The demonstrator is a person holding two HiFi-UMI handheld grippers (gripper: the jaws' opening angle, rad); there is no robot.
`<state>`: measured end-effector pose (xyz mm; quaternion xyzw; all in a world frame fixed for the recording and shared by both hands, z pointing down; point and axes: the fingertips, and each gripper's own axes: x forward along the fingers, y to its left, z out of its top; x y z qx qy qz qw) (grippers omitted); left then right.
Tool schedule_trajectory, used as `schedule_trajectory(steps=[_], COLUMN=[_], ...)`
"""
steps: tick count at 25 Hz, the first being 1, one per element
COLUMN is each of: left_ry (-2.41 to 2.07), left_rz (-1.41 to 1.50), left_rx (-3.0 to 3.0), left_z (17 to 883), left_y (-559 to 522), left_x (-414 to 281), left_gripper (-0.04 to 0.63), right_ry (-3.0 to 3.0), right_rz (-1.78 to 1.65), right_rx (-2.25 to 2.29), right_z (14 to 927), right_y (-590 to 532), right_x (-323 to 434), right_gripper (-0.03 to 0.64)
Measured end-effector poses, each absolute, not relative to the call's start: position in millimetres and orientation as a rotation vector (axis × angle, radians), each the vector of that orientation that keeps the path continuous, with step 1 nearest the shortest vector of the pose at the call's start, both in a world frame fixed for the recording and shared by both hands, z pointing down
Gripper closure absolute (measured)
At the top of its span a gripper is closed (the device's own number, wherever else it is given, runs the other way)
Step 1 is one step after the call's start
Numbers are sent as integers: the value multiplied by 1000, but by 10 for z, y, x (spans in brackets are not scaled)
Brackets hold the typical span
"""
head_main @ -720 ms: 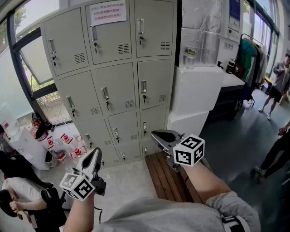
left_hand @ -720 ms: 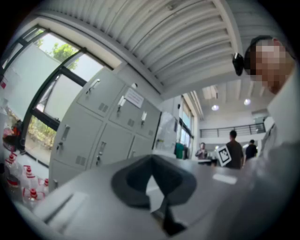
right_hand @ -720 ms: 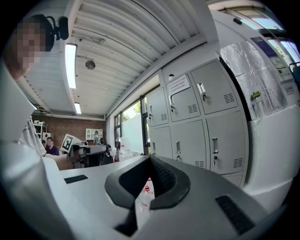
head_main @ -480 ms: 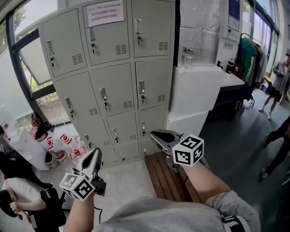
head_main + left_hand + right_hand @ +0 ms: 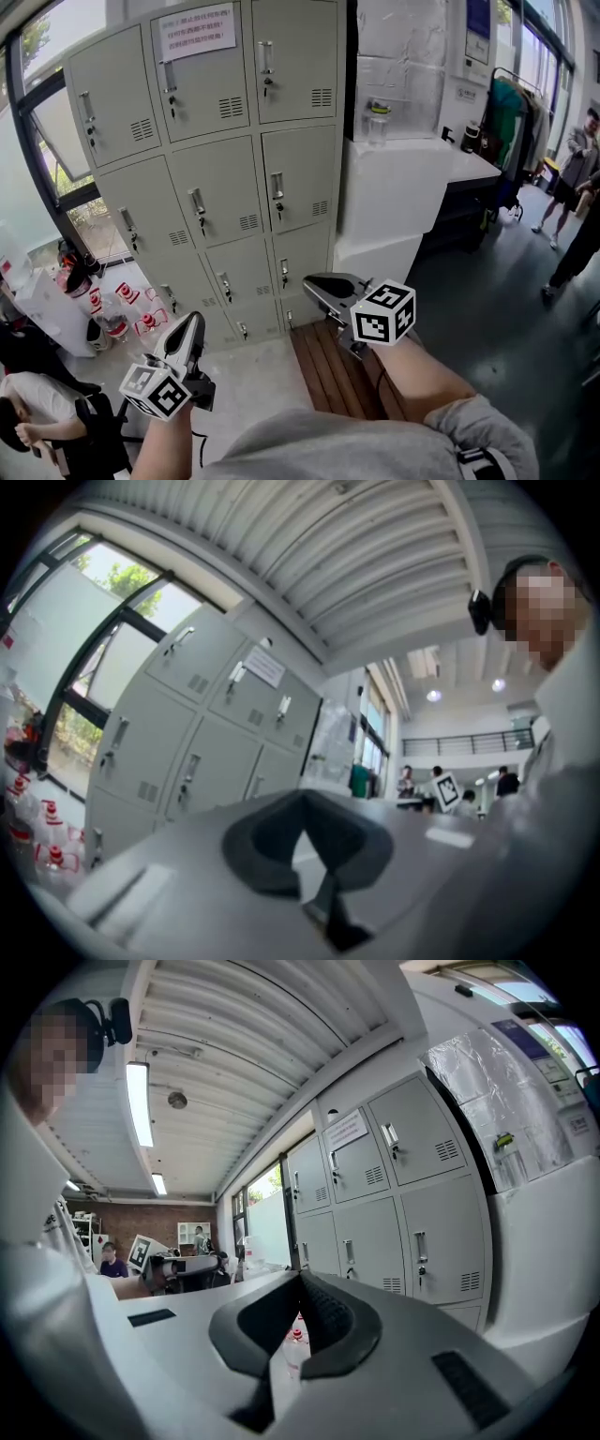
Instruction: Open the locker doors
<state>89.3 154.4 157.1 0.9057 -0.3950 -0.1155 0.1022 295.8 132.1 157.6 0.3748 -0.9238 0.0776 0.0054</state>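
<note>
A bank of grey lockers (image 5: 234, 169) stands ahead, three columns wide, every door shut, each with a small handle and a key lock. A paper notice (image 5: 197, 32) is stuck on a top door. My left gripper (image 5: 192, 322) hangs low at the left, well short of the lockers, jaws shut on nothing. My right gripper (image 5: 310, 279) is held out in front of the bottom right doors, apart from them, also shut and empty. The lockers (image 5: 206, 752) fill the left of the left gripper view beyond the left gripper (image 5: 302, 797). In the right gripper view the lockers (image 5: 394, 1204) lie past the right gripper (image 5: 300, 1279).
A white cabinet (image 5: 403, 187) butts against the lockers' right side. A slatted wooden bench (image 5: 337, 375) lies on the floor below my right arm. Red-capped bottles (image 5: 122, 309) crowd the floor at the left by the window. People (image 5: 572, 234) stand at the right; one (image 5: 28, 412) sits low left.
The whole view has swung, so the lockers sit further left in the picture. Both grippers keep about the same places and stay shut. A person at the right has walked.
</note>
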Motion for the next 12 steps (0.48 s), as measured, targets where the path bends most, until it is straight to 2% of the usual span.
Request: schedule_trajectory(steps=[6, 12], left_ry=[-1128, -1083], left_rz=[-317, -345], left_rx=[2667, 2685], left_z=[1721, 1786], left_y=[1375, 855], left_x=[1056, 795], left_gripper=[591, 591], right_ry=[-2901, -2896], right_rz=[279, 262], right_rx=[1165, 1173], right_z=[1712, 1783], right_y=[1120, 660], right_x=[3047, 2739], right_gripper=[617, 617])
